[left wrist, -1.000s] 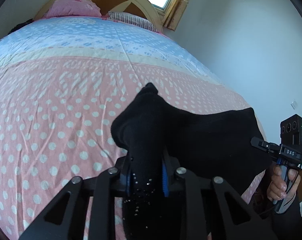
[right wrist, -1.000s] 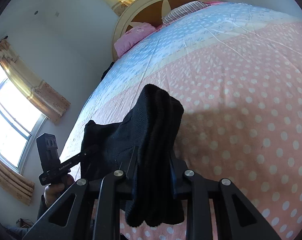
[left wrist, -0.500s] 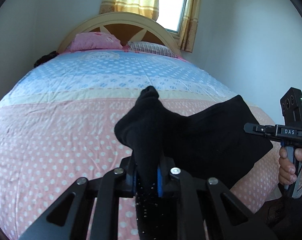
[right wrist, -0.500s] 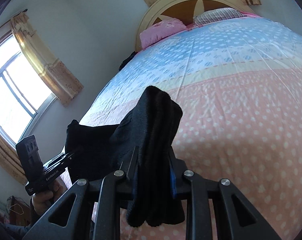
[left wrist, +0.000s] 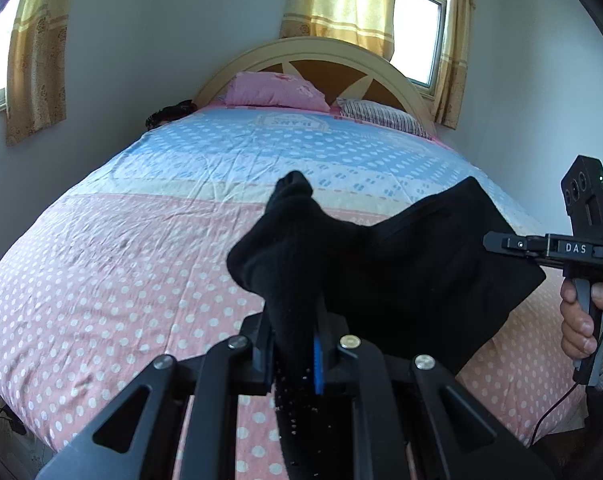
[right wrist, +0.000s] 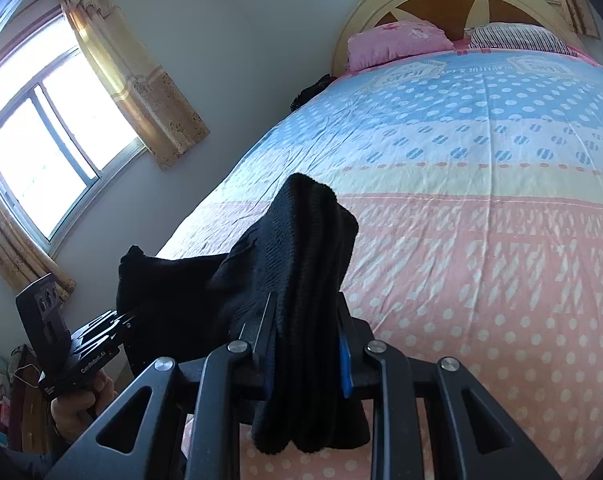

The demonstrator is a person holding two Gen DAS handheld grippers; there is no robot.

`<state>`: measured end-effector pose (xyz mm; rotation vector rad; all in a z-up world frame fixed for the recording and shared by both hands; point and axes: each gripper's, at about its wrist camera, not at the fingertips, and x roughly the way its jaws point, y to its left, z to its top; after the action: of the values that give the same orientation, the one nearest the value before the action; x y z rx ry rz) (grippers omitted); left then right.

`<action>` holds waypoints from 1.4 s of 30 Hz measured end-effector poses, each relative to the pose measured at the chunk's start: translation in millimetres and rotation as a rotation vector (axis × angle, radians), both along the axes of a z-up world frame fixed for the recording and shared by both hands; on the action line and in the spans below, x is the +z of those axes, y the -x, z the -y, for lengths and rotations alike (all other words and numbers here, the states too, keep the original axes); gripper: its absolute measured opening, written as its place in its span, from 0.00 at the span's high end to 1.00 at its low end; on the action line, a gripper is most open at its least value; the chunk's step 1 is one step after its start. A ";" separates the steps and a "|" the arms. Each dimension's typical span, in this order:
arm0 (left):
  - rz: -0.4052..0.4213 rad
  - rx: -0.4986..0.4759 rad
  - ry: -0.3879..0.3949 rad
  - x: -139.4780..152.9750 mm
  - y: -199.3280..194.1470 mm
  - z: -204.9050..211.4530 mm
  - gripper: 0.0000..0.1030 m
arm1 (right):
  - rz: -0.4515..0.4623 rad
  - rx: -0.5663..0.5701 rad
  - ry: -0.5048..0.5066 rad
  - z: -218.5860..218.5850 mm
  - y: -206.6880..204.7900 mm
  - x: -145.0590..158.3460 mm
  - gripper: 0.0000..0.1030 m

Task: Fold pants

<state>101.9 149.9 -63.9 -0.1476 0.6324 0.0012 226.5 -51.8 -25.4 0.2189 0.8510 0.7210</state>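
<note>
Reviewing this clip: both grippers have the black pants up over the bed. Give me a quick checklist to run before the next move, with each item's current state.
1. Left gripper clamped on the black pants: ok, fabric is pinched between its pads.
2. Right gripper clamped on the pants: ok, a thick bunch of cloth sits between its pads.
3. Cloth spans between the two grippers without slipping out: ok, it stretches from one to the other.
4. Landing area on the bedspread free of objects: ok, pink pillow and striped pillow lie far off at the headboard.
5. Pants edges aligned, no twist: cannot tell, the fabric is bunched and dark.
</note>
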 end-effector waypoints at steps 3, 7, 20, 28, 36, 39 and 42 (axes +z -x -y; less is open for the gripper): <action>-0.001 0.023 0.010 -4.2 0.3 -11.3 0.86 | -0.012 0.011 -0.004 -14.2 -7.1 -5.9 0.76; -0.006 0.051 0.012 -9.0 4.0 -23.4 0.86 | -0.035 0.023 -0.001 -29.2 -14.6 -16.5 0.76; -0.073 0.088 0.049 -35.2 -4.3 -45.9 0.86 | -0.103 0.035 0.036 -49.2 -39.8 -45.3 0.76; -0.120 0.092 0.042 -52.9 -13.0 -54.1 0.82 | -0.136 0.027 0.066 -54.5 -52.1 -60.9 0.76; -0.135 0.152 -0.015 -66.2 -12.6 -54.6 0.47 | -0.237 -0.007 0.071 -45.5 -69.7 -89.3 0.67; -0.135 0.190 -0.053 -70.7 -11.3 -57.4 0.26 | -0.237 -0.022 0.085 -44.7 -70.5 -93.7 0.57; -0.144 0.200 0.005 -75.2 -7.1 -68.1 0.21 | -0.242 -0.046 0.072 -39.1 -69.6 -93.4 0.51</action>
<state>109.0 218.0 -139.1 -0.2166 0.7590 0.2052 296.1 -12.6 -118.8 0.2643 1.0969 0.6275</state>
